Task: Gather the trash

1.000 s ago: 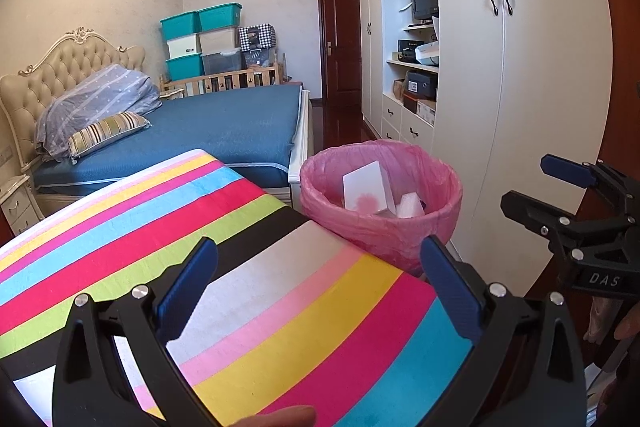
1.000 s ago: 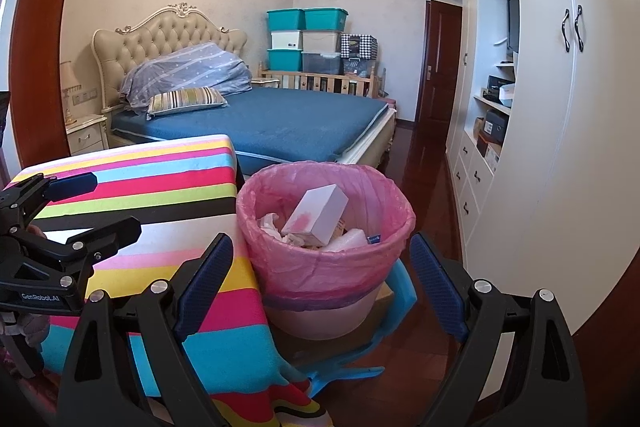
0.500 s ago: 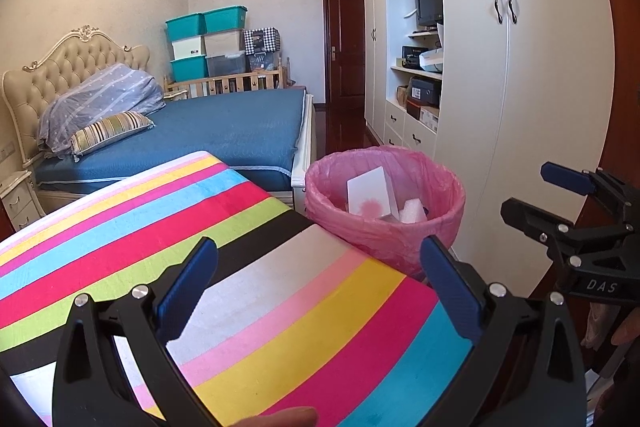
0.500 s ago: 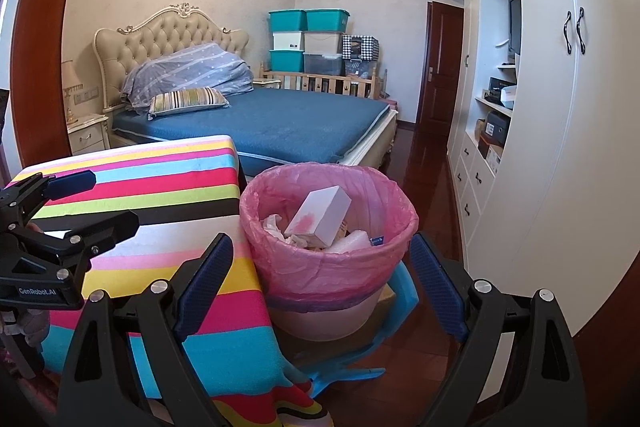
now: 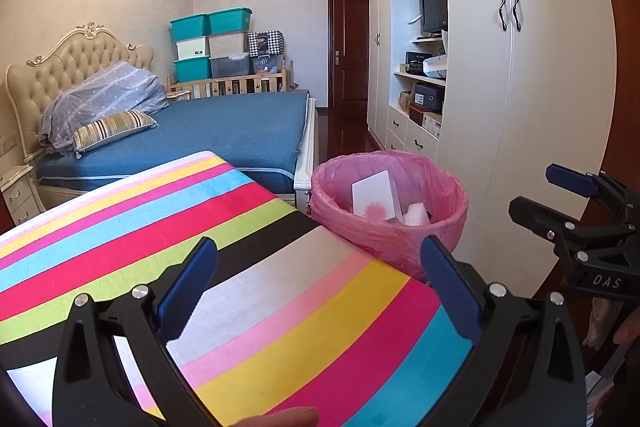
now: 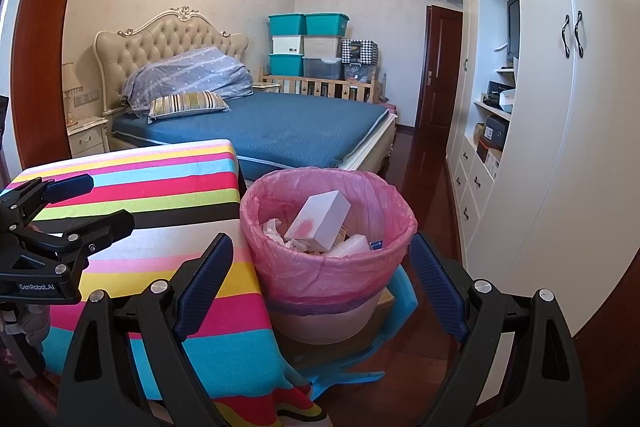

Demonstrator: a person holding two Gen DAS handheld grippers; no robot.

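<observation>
Bedroom light fell on a blue-covered bed (image 6: 304, 131) and a white wardrobe wall (image 6: 560, 147), and in front of them stood the bench (image 5: 200, 227) under its rainbow-striped cloth. Nothing lay on the stretch of cloth that either camera showed. All the trash in sight sat inside the waste bin (image 6: 320, 311), lined with a pink bag (image 6: 332, 267) and placed on the floor just beside the bench's corner, on the side toward the wardrobe.

The left tongs (image 5: 318, 291) hung over the bench top with both blue pads spread wide and nothing between them. The right tongs (image 6: 322, 285) were likewise spread and empty, held beside the bench and aimed straight at the bin, whose near rim fell between the two pads in the right wrist view.

So the bin lay ahead and to the right of the left tongs, past the bench edge, but dead ahead of the right tongs; the right hand looked the nearer of the two.

A white carton with a pink smudge (image 6: 320, 223) topped the heap. It leaned tilted, its long axis climbing from the near left toward the far right, upper end pointing at the wardrobe side. Crumpled paper (image 6: 276, 227) and a pale foam piece (image 6: 352, 247) lay around it.

By that layout the collecting seemed largely finished; any next move probably concerned the bag itself, whose thin rim would likely tear if pinched carelessly.
</observation>
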